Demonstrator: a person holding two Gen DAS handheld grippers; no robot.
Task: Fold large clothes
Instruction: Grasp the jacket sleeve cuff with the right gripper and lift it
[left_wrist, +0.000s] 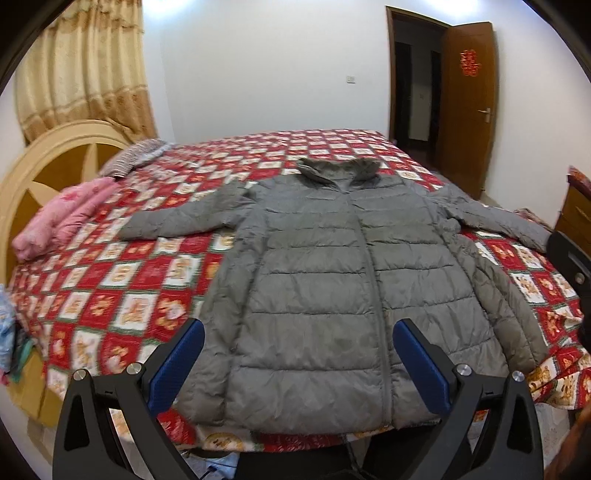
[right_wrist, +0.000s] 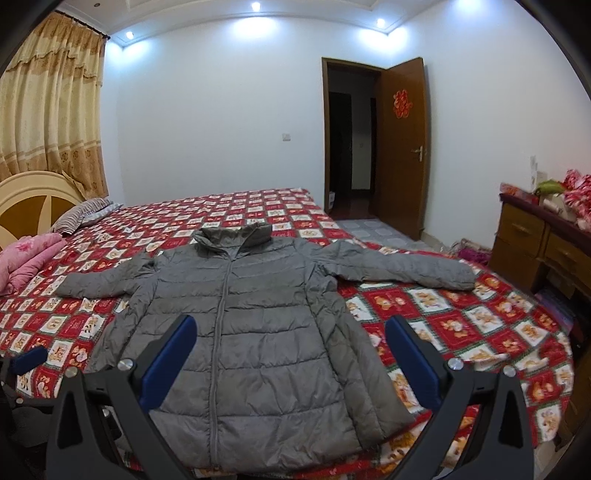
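A grey quilted puffer jacket (left_wrist: 325, 280) lies flat and zipped on the bed, collar away from me, both sleeves spread out sideways. It also shows in the right wrist view (right_wrist: 251, 325). My left gripper (left_wrist: 298, 334) is open and empty, held above the jacket's hem near the bed's front edge. My right gripper (right_wrist: 290, 328) is open and empty, held above the hem's right part. The left gripper's blue fingertip (right_wrist: 27, 360) shows at the left edge of the right wrist view.
The bed has a red patterned quilt (left_wrist: 122, 295). A folded pink blanket (left_wrist: 62, 218) and striped pillow (left_wrist: 129, 158) lie by the headboard (left_wrist: 33, 170). A wooden dresser (right_wrist: 535, 240) stands right of the bed, an open door (right_wrist: 402, 144) behind it.
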